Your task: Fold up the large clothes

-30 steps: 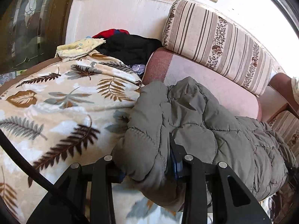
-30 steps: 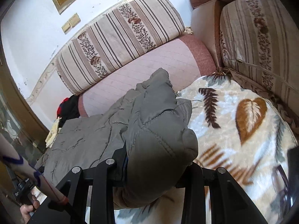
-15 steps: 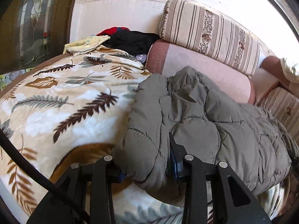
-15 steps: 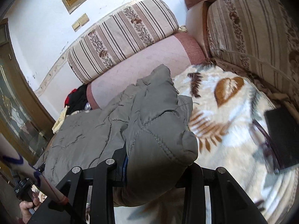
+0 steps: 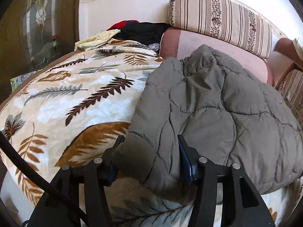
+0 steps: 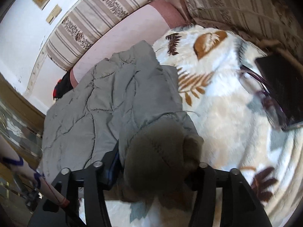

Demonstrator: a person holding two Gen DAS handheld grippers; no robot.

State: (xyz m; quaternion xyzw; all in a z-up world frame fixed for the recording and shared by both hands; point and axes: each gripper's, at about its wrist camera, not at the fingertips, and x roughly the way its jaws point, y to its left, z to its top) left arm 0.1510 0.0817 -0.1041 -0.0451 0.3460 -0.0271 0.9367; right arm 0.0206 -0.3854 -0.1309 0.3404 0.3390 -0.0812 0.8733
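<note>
Both my grippers pinch near corners of the puffy, quilted grey jacket (image 5: 217, 102): left gripper (image 5: 149, 158) and right gripper (image 6: 151, 162) each clamp a bunched fold. Its bulk lies beyond them on the plush leaf-print blanket (image 5: 75, 98).

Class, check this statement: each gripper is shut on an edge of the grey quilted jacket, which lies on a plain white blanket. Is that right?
Not quite. The blanket is not plain white: the left wrist view shows it cream with a leaf print. Otherwise correct: the left gripper and right gripper each clamp the grey quilted jacket.
</note>
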